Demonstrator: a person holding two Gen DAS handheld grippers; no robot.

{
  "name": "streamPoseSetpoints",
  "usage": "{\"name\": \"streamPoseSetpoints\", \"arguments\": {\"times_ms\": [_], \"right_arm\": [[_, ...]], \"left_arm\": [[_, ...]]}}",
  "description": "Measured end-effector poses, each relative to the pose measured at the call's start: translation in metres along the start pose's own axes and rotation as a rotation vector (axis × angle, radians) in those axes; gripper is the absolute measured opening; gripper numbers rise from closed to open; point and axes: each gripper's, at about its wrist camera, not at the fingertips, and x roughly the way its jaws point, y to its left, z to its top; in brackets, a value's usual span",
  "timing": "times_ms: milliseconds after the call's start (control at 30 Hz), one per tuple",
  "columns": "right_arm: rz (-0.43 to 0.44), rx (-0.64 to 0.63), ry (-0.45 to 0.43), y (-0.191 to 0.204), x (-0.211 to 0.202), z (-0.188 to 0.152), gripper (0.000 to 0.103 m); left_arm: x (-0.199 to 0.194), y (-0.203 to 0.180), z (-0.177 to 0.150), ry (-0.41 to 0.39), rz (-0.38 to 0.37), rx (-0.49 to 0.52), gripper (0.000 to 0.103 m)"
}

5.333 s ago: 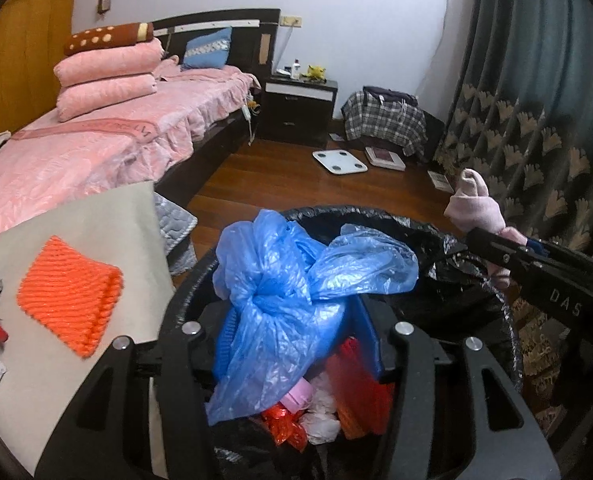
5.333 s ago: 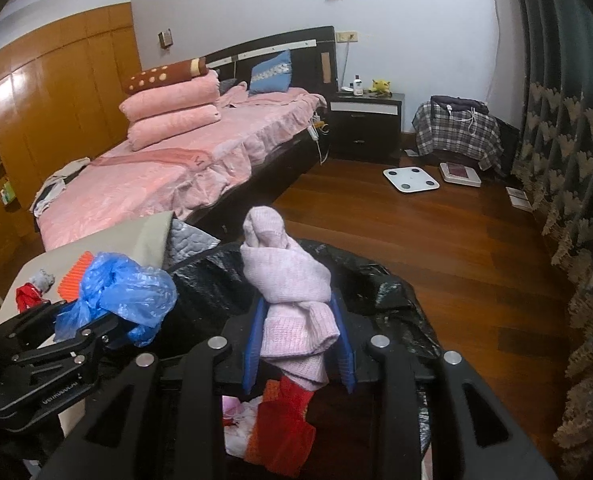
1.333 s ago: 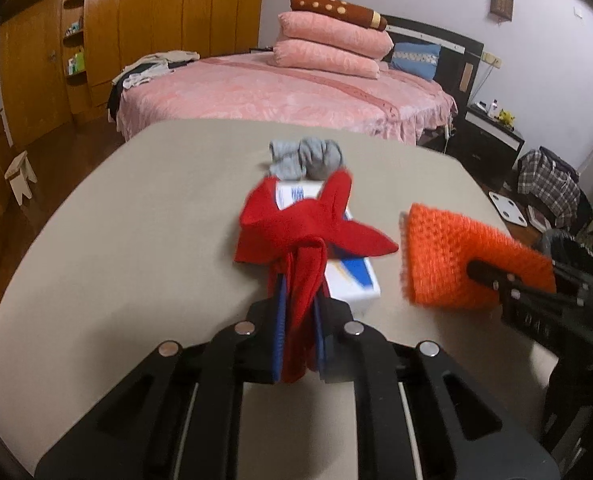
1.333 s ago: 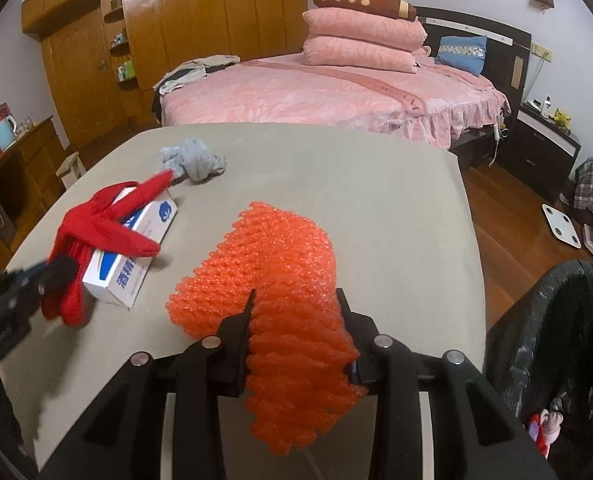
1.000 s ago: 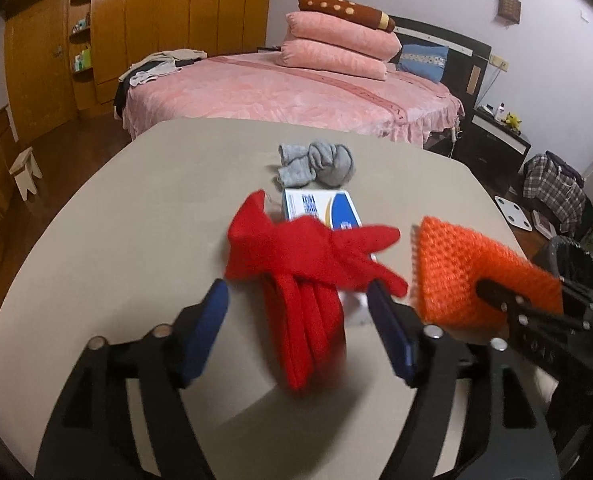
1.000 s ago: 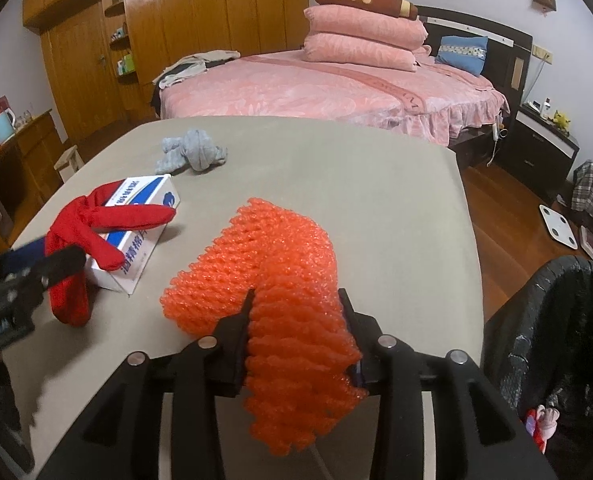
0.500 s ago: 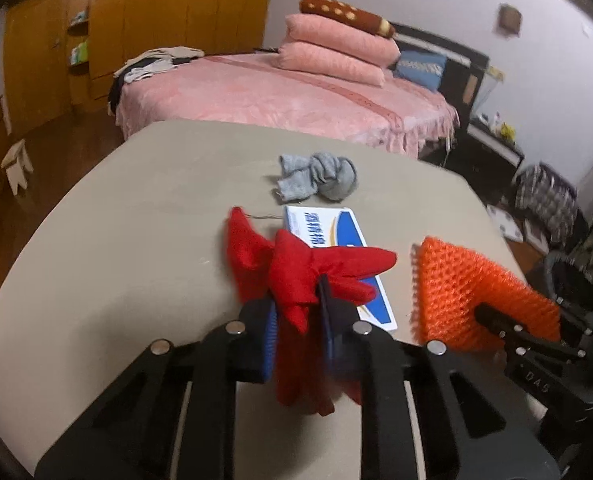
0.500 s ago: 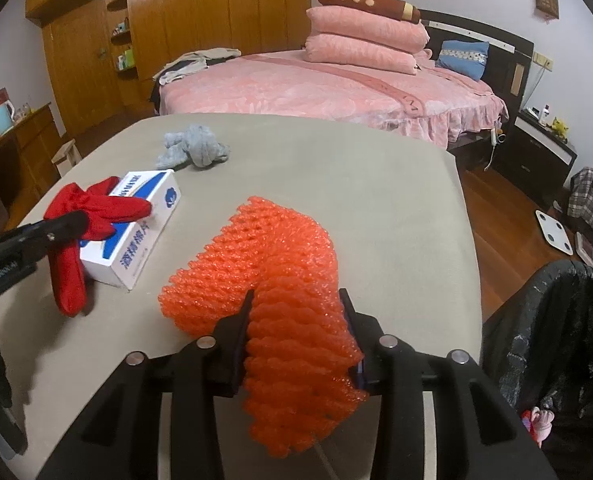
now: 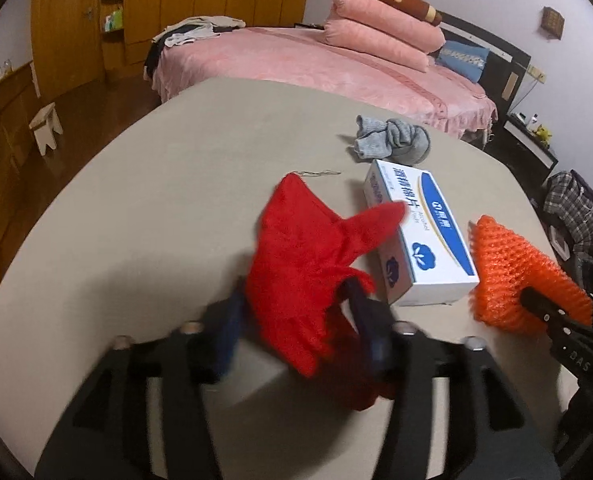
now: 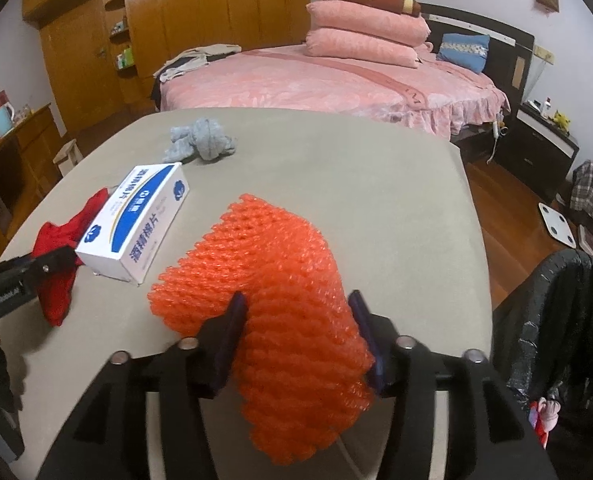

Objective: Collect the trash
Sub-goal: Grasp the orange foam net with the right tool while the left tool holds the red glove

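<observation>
The red glove (image 9: 304, 264) is gripped between the left gripper's (image 9: 296, 320) jaws; the orange net (image 10: 272, 280) is clamped by the right gripper (image 10: 296, 332) above the counter (image 10: 376, 184).

left fingers (image 9: 224, 332): motion-blurred | red glove (image 9: 308, 264): lower part blurred | bin (image 10: 568, 320): cut off

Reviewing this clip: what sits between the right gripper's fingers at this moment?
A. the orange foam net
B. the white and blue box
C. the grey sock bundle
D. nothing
A: in the right wrist view the right gripper has its blue pads pressed on both sides of the orange foam net, while the white and blue box and the grey sock bundle lie apart on the table.
</observation>
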Motion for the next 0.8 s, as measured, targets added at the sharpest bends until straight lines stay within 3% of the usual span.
{"name": "streamPoseSetpoints", "arguments": {"times_ms": [67,267,367,500,600,667,800], "right_arm": [[-0.003,0.004,0.0,-0.002,0.0,0.0,0.062],[0.011,-0.008,0.001,-0.002,0.0,0.002,0.068],[0.01,-0.027,0.005,0.002,0.003,0.004,0.075],[0.009,-0.026,0.02,0.003,0.009,0.004,0.077],[0.033,-0.031,0.019,0.005,0.009,0.004,0.064],[0.054,-0.046,0.015,0.009,0.007,0.003,0.048],[0.105,-0.035,0.022,0.012,0.003,0.002,0.036]], "left_arm": [[0.001,-0.001,0.0,0.002,0.004,0.008,0.072],[0.015,-0.001,0.007,0.038,0.01,0.028,0.073],[0.02,-0.007,0.009,0.054,0.036,0.079,0.071],[0.019,-0.005,0.012,0.044,0.032,0.075,0.051],[0.018,-0.002,0.012,0.038,0.033,0.059,0.037],[0.017,-0.001,0.013,0.035,0.04,0.052,0.027],[0.012,-0.002,0.011,0.026,0.043,0.049,0.015]]}}
